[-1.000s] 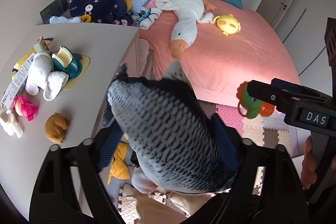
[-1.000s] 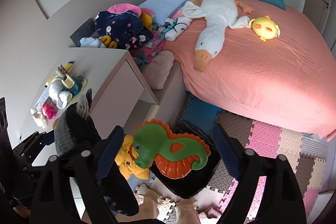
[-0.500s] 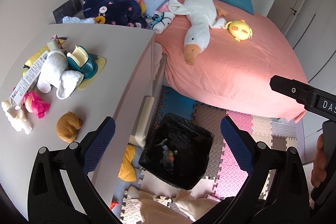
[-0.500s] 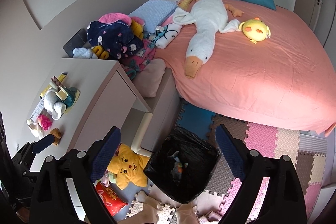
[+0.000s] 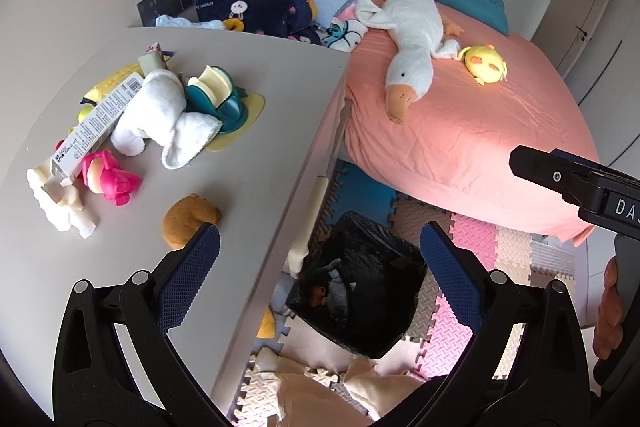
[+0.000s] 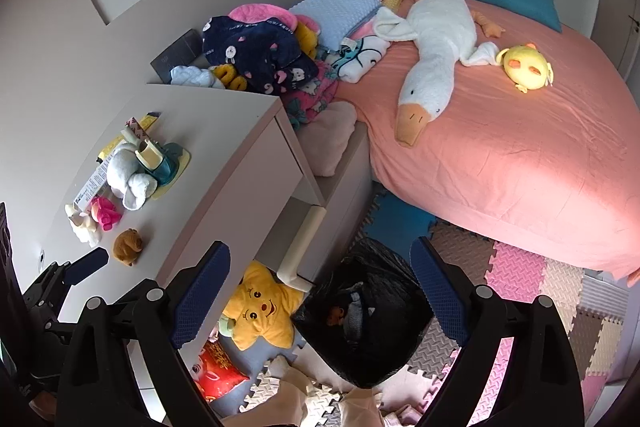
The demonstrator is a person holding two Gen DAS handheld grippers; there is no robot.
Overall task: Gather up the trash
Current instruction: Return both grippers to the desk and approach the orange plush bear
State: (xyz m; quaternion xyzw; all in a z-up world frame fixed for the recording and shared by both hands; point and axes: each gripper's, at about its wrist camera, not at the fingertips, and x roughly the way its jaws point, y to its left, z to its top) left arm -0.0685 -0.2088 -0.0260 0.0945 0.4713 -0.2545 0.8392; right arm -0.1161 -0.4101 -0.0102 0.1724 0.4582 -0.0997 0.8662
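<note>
On the foam floor beside the desk stands a black trash bag (image 5: 380, 331) (image 6: 384, 355), and a grey fish plush (image 5: 338, 297) (image 6: 356, 311) lies inside it. My left gripper (image 5: 320, 251) hangs open and empty above the desk's edge and the bag. My right gripper (image 6: 320, 263) is open and empty over the bag. On the desk (image 5: 240, 167) lie a brown plush (image 5: 188, 219) (image 6: 127, 246), a pink toy (image 5: 108, 179), a white plush (image 5: 156, 115), a teal holder (image 5: 218, 99) and a long white box (image 5: 96, 123).
A bed with a pink sheet (image 6: 520, 147) fills the right, bearing a goose plush (image 6: 436, 43) and a yellow chick plush (image 6: 526, 67). Under the desk lie a yellow star plush (image 6: 260, 307) and a red packet (image 6: 216, 367). Folded blankets (image 6: 256, 51) pile up behind the desk.
A second ago my left gripper held the grey fish plush and my right held a green and orange seahorse toy. Both dropped into the bag; the jaws stand empty and both views slid towards the desk.
</note>
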